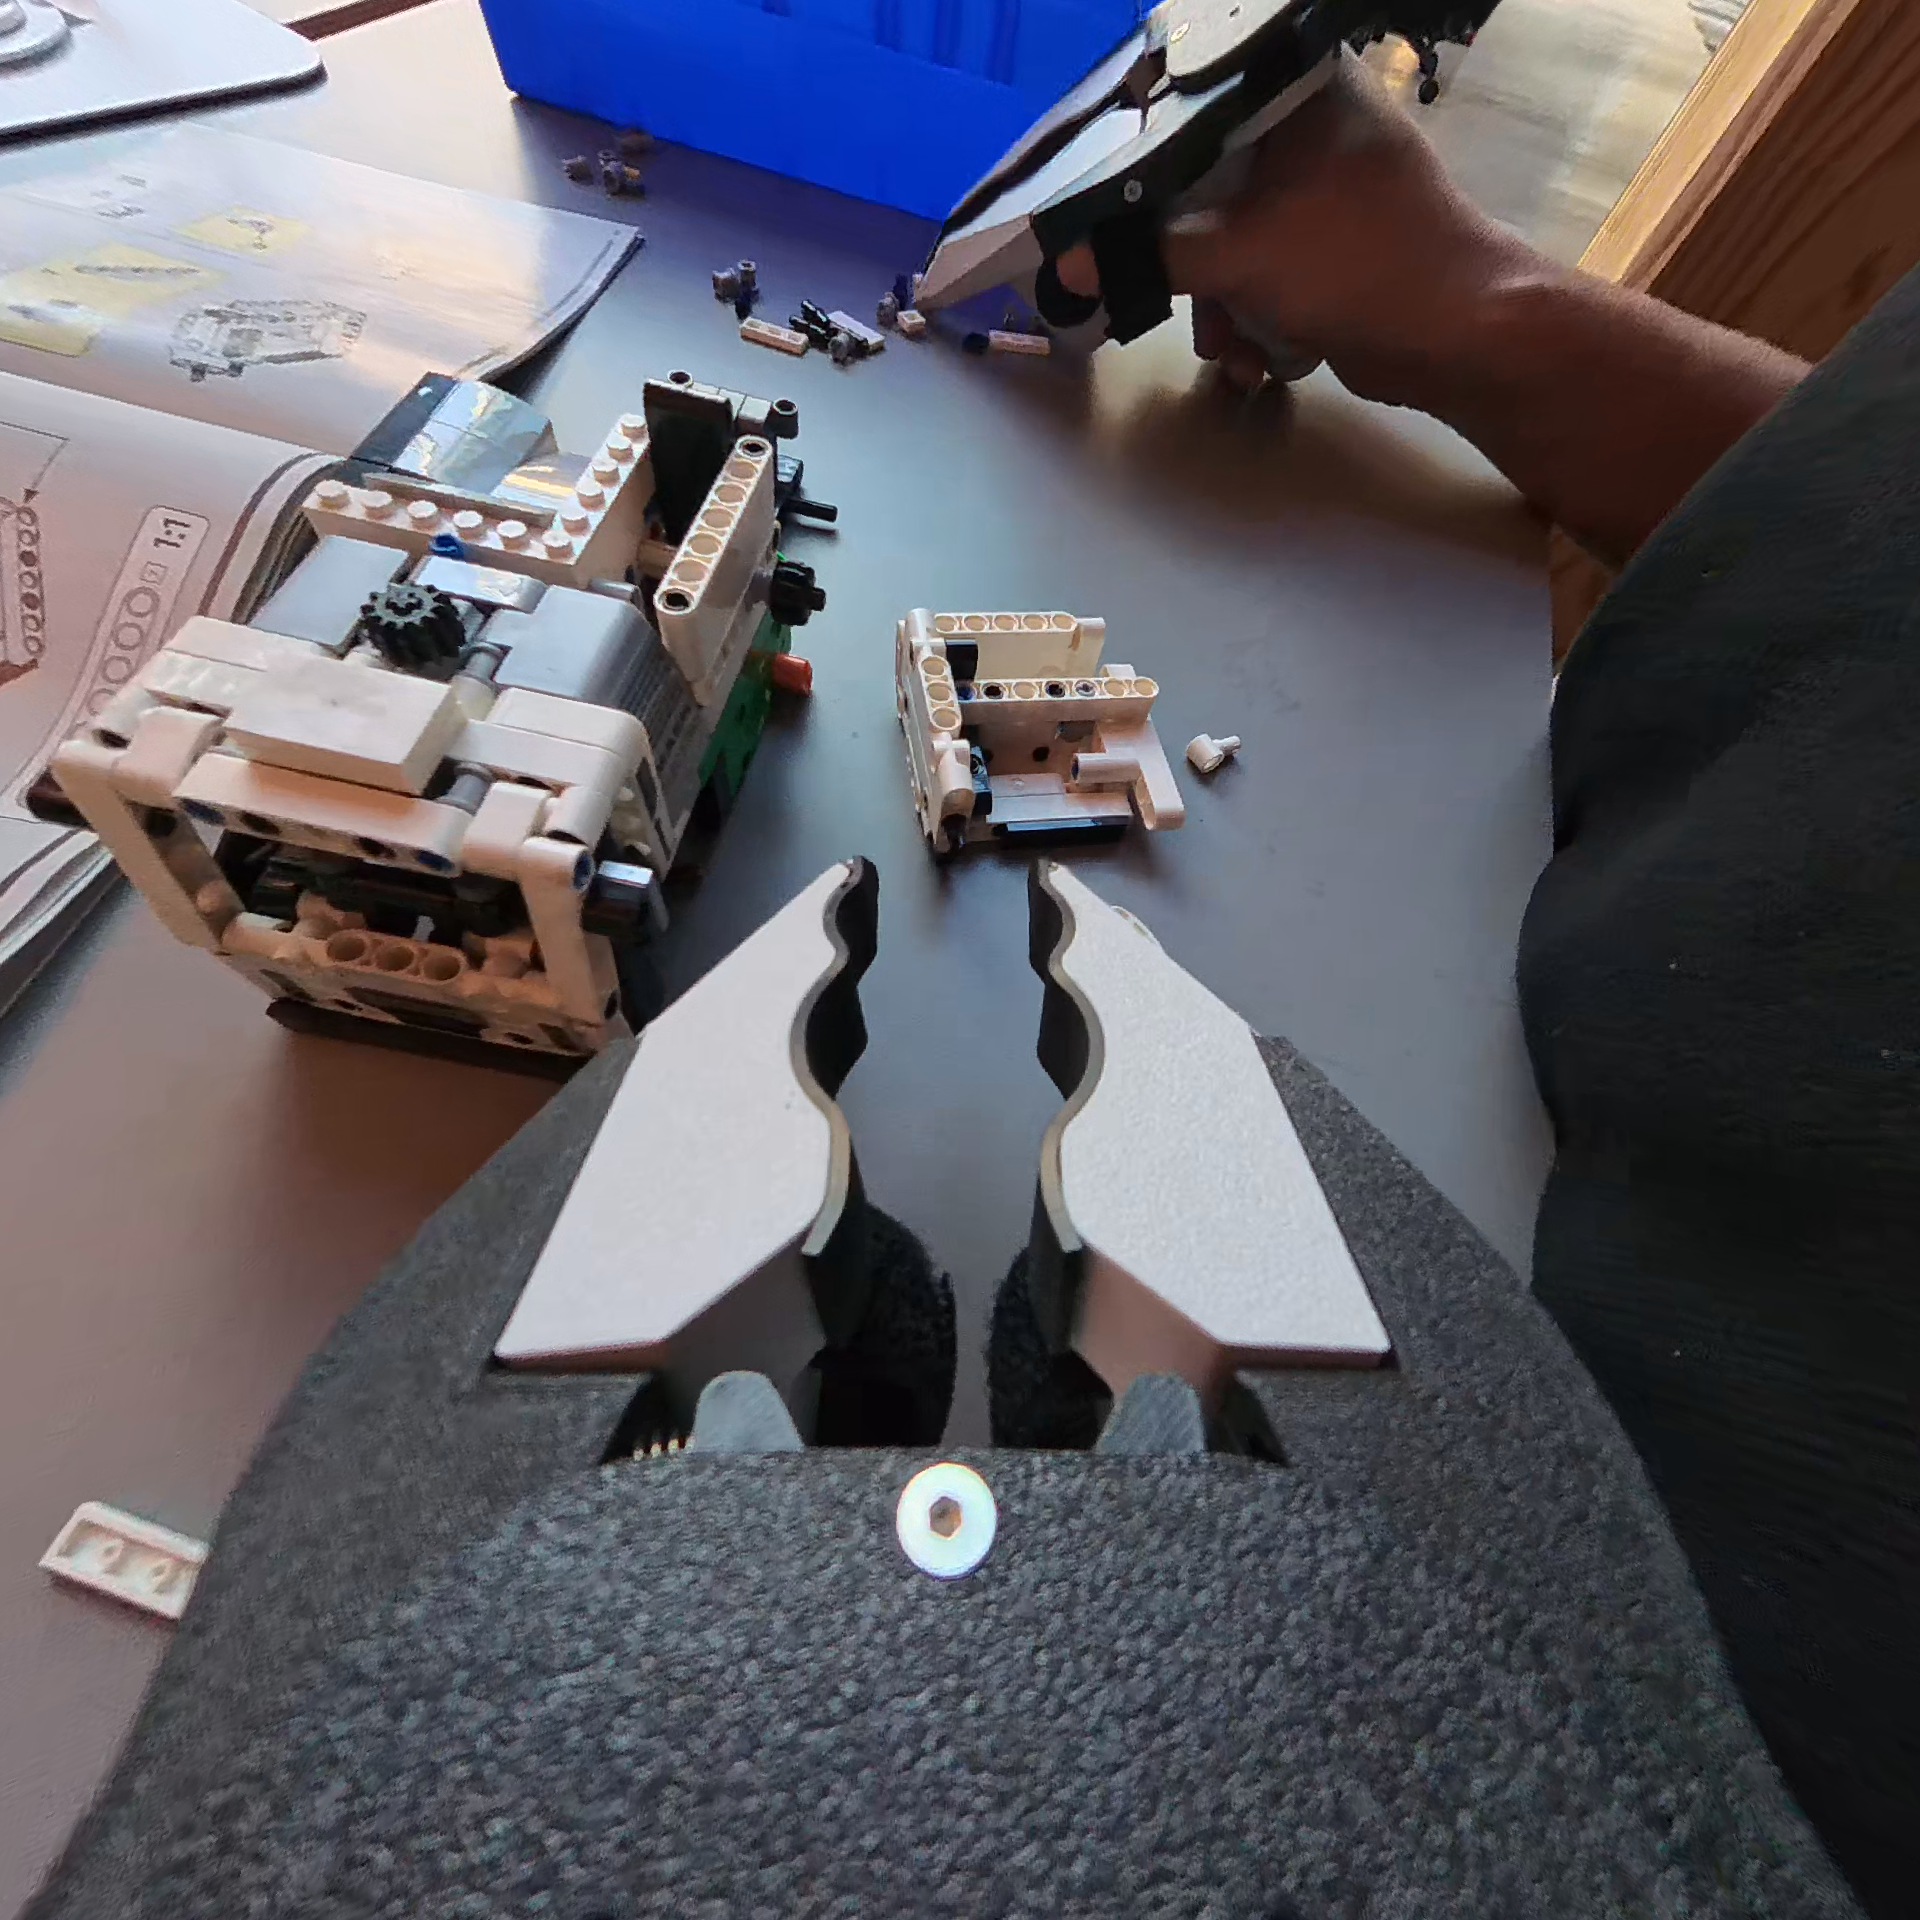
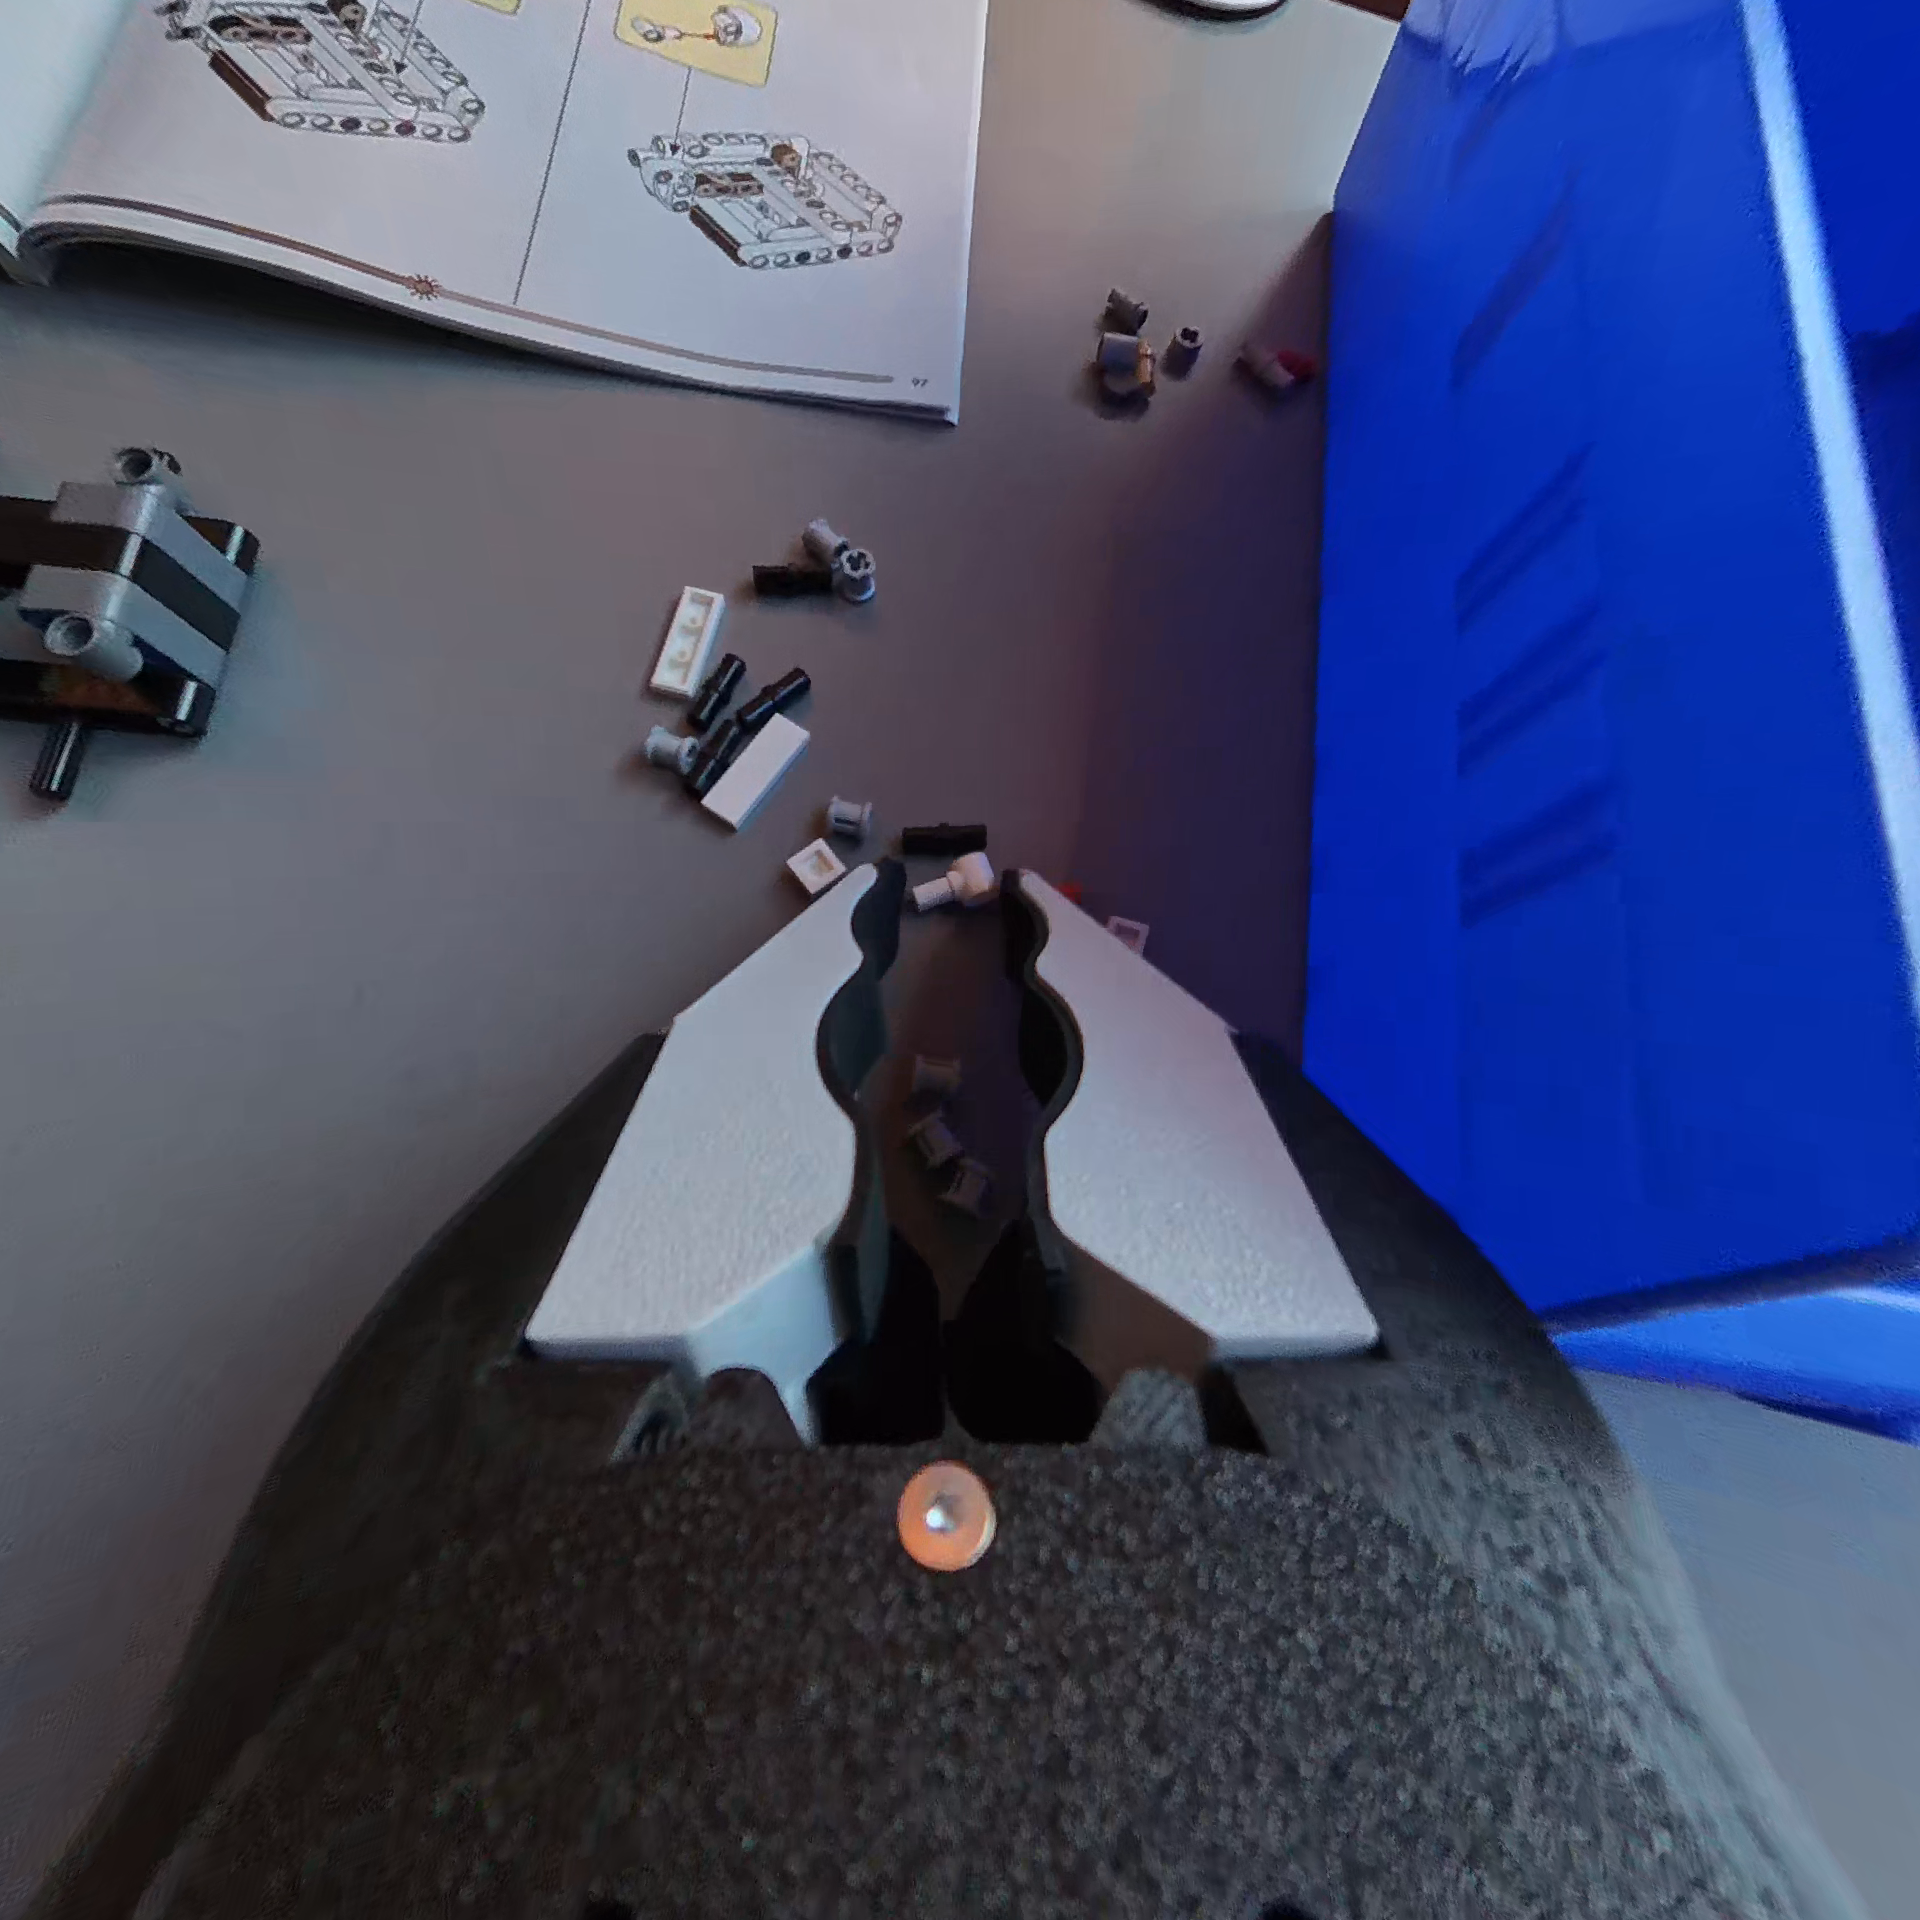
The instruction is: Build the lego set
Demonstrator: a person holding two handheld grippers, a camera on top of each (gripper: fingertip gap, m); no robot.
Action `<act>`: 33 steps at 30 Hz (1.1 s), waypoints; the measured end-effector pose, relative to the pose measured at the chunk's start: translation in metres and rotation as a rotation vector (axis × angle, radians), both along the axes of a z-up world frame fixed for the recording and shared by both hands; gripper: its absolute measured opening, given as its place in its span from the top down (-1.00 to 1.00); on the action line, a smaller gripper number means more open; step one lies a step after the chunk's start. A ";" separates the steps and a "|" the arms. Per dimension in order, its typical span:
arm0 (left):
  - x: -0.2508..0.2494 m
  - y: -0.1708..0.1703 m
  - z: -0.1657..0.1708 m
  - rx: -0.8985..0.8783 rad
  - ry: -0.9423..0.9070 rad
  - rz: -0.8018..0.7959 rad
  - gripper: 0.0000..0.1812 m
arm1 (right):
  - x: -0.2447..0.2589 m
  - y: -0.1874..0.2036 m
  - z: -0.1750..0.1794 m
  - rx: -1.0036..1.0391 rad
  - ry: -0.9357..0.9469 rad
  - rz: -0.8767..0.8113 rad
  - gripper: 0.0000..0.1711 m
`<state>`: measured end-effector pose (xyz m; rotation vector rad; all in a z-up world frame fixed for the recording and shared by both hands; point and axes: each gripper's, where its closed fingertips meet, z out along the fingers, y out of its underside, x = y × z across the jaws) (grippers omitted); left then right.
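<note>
Tongs, right (image 2: 948, 883): parted and holding nothing, tips low over the loose parts on the counter (image 2: 364, 987), beside the blue bin (image 2: 1558, 727).
Tongs, left (image 1: 951, 883): parted and empty, hovering just short of the small white sub-assembly (image 1: 1029, 727).
Target, as judged: white connector pin (image 2: 954, 883) lying right at the mouth of the right tongs, between their tips; its long axis runs across the jaw gap, roughly crosswise to the fingers.
Nearer hand: the right one; the left tongs are well apart from the loose parts.
Coming move, as judged: a slight advance and closing on the pin, possibly with a turn so the fingers meet its sides.
Assemblies: two, the large white-and-grey model (image 1: 416, 727) and the small sub-assembly to its right.
Second white pin (image 1: 1212, 750): one, just beside the sub-assembly.
Instruction booklet (image 2: 520, 177): one, open.
Loose pieces: roughly a dozen small pins, bushes and plates; exact count unclear.
</note>
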<state>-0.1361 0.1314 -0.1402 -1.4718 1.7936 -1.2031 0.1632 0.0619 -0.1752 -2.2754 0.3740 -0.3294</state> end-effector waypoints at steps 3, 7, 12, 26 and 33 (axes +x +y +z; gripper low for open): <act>0.001 -0.002 -0.006 0.022 0.033 -0.008 0.69 | -0.001 0.001 0.000 0.005 0.014 0.012 0.81; 0.001 -0.002 -0.009 0.013 0.054 -0.012 0.69 | -0.002 0.001 0.000 0.007 0.020 0.016 0.81; 0.002 -0.001 -0.008 -0.002 0.055 -0.007 0.69 | -0.017 0.006 0.019 0.079 -0.001 0.078 0.81; 0.001 -0.007 -0.011 0.025 0.062 -0.035 0.69 | -0.230 -0.004 0.007 0.021 0.273 0.831 0.81; 0.000 -0.010 -0.012 0.092 0.054 -0.042 0.69 | -0.232 -0.004 0.000 -0.005 0.232 0.812 0.81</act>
